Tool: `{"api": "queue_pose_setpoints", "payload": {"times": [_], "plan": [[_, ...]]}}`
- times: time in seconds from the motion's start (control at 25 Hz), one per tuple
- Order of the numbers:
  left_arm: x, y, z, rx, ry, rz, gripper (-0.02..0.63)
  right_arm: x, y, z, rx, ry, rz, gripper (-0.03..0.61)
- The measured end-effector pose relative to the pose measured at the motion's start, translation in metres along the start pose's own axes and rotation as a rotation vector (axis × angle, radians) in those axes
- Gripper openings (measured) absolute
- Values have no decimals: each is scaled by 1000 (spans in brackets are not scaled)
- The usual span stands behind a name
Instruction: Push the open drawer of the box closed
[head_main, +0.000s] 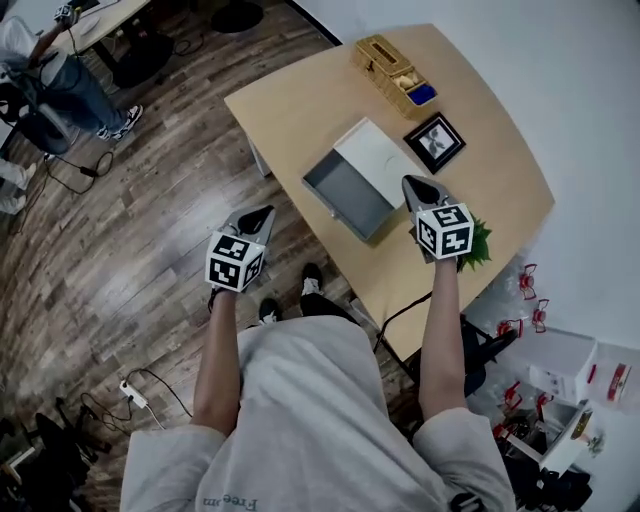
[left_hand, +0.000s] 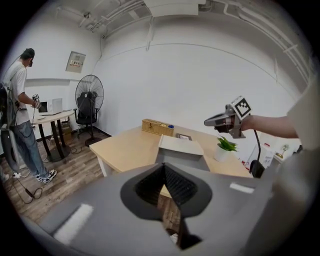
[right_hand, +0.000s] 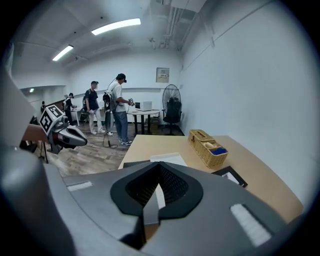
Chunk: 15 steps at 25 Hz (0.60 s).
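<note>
In the head view, the white box (head_main: 382, 160) sits on the wooden table (head_main: 300, 110). Its grey drawer (head_main: 348, 195) is pulled out on the side toward the person. A wicker basket (head_main: 390, 72) lies beyond the box and a framed picture (head_main: 435, 140) just beside the box's far right corner. The right gripper (head_main: 412, 183) hangs over the table just right of the box, apart from it, above a small green plant (head_main: 482, 240). The left gripper (head_main: 265, 212) hovers off the table edge, over the wood floor (head_main: 150, 230), well left of the drawer.

In the left gripper view, the jaws are pressed together at their tips with nothing between them. The box stands straight ahead past them, drawer front facing the camera. The right gripper is in the air to the right of the box, over the plant. A standing fan (left_hand: 89, 100) and a person (left_hand: 20, 115) are far to the left of the box.

In the right gripper view, the jaws are likewise clenched and empty. The box's white top shows just beyond the tips, with the basket and picture to its right and the left gripper held well to its left.
</note>
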<state>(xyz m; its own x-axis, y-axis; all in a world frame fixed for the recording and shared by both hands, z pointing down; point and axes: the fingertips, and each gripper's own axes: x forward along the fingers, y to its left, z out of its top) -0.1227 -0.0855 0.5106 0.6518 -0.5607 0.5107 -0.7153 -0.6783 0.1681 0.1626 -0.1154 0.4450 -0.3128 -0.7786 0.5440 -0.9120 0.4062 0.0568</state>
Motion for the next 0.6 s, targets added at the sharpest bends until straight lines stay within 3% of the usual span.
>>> {"api": "queue_pose_setpoints", "payload": {"times": [0.28, 0.6], "plan": [[51, -32, 1, 36, 54, -34, 49, 45, -28, -21, -13, 67, 112, 2], [99, -62, -31, 3, 102, -60, 49, 96, -50, -54, -20, 134, 232, 2]]}}
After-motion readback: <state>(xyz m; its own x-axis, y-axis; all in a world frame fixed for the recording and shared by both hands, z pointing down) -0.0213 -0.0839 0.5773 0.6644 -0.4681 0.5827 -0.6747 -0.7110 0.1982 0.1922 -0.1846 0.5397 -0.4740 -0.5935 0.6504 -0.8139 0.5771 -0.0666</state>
